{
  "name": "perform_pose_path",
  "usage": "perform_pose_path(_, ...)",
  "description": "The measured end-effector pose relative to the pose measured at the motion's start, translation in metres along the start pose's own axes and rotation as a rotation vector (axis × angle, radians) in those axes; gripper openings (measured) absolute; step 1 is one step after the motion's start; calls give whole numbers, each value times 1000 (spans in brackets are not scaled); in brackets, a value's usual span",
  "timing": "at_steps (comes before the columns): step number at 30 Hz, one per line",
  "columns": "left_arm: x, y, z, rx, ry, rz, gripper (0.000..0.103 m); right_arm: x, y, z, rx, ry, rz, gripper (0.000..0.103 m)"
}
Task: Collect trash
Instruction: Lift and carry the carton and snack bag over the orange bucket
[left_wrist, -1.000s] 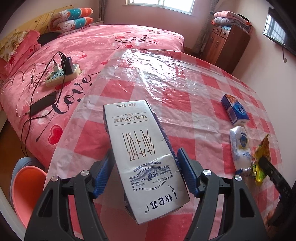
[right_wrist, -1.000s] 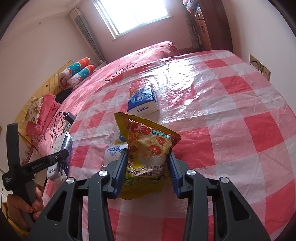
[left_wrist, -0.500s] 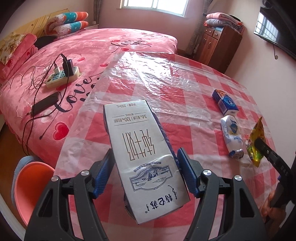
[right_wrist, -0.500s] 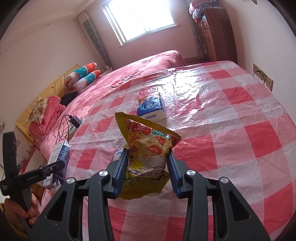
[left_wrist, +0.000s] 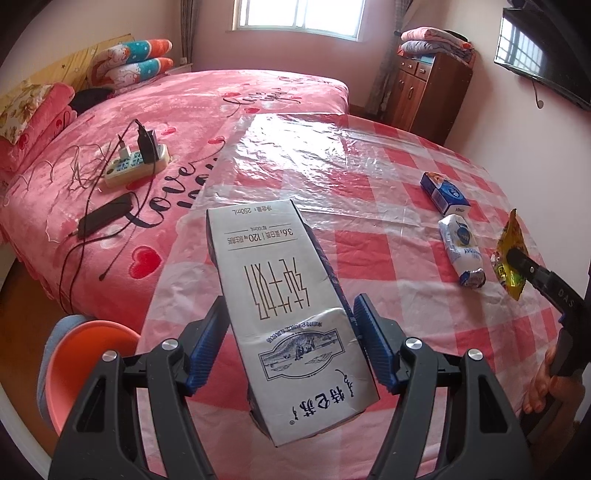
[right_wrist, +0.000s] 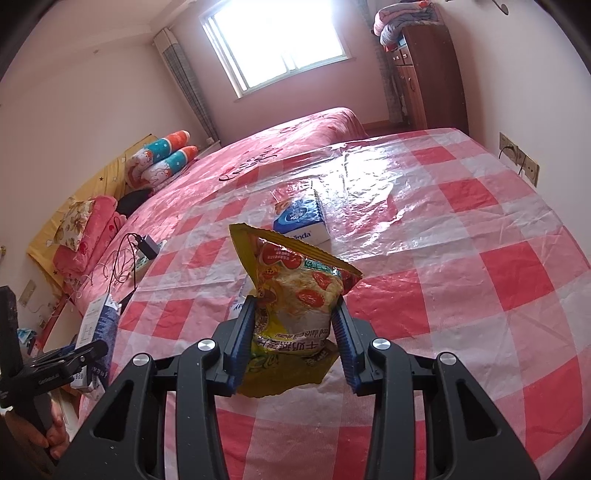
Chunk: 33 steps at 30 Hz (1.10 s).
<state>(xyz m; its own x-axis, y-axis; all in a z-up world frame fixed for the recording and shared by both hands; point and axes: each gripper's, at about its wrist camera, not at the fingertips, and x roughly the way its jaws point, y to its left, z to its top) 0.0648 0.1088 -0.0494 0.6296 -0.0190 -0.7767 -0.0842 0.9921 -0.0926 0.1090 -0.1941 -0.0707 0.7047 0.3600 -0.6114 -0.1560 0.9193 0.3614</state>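
Note:
My left gripper is shut on a white and blue milk carton and holds it above the left edge of the checked table. My right gripper is shut on a yellow snack bag and holds it above the table. The carton and the left gripper show at the left of the right wrist view. The snack bag shows at the right of the left wrist view. A white wrapped pack and a blue tissue box lie on the table.
An orange bin stands on the floor at the table's left edge. A pink bed with a power strip and cables lies beyond. The tissue box lies just past the snack bag. A wooden cabinet stands at the back.
Both grippers have risen and drawn back from the table with the carton and snack bag still held. More of the room and the orange bin shows.

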Motion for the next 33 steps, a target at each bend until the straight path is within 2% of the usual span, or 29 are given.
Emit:
perform_pose_path(8,-12,10,-8,21,-29,15,70,-6,17,0,-25,-3,3,42)
perform_pose_path(18,-21,35,-18,-14,-38,9,70,-9,48,-3,-90,15,23,42)
perform_pose_path(33,-35,74,-33,-64,-50,17,70,0,114,-21,-151,125,156,42)
